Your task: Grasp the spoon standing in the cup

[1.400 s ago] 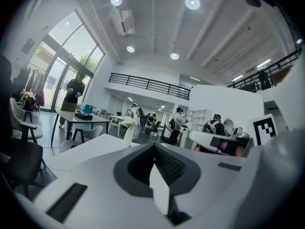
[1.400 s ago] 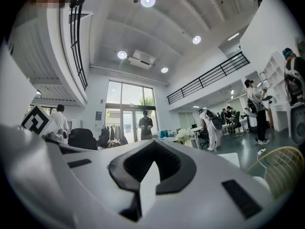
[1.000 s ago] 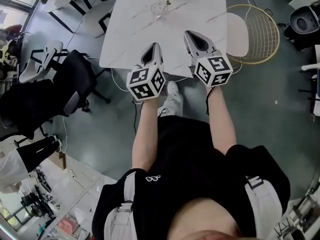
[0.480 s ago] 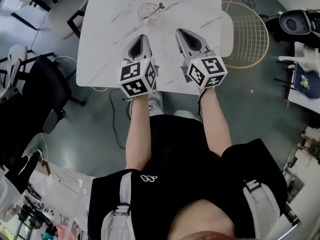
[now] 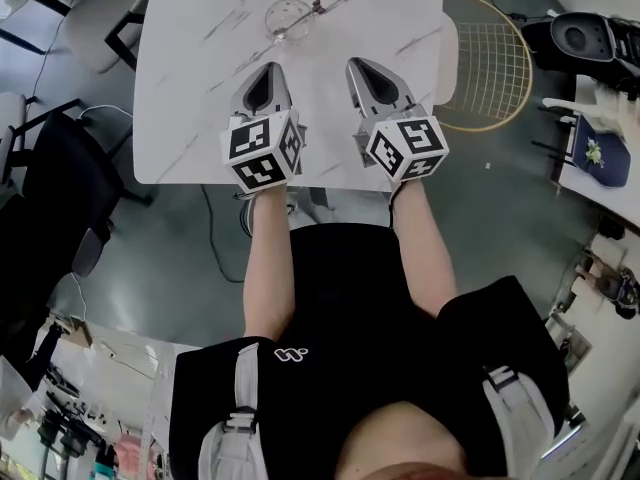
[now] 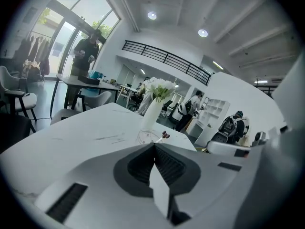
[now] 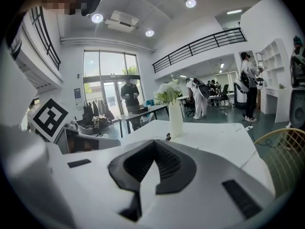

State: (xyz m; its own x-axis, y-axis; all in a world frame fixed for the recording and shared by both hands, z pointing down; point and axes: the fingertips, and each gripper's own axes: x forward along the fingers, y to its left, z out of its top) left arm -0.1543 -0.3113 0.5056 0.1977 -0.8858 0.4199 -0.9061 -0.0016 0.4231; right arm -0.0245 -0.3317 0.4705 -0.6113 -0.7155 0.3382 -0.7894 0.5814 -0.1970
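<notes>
- the person's forearms reach forward over the near edge of the table (image 5: 190,88).
- the left gripper (image 5: 268,66) hovers above the tabletop, its jaws pressed together with nothing between them.
- the right gripper (image 5: 352,63) hangs near it at about the same level, its jaws likewise clenched on nothing.
- past both tips and apart from them, a clear cup (image 5: 283,18) stands on the table, closer to the left gripper's line.
- the spoon (image 5: 312,10) stands in the cup, leaning over the rim to the right, with its dark-tipped handle up.
- beyond the cup a white vase (image 6: 151,116) of flowers stands toward the table's far side.
- farther off are desks, chairs and people in an open hall.
- progress, as i judge it: no part of the grasp is done, and the spoon sits untouched in the cup. what is left is to bring one gripper up to the handle, spread its jaws around it and close on it.
</notes>
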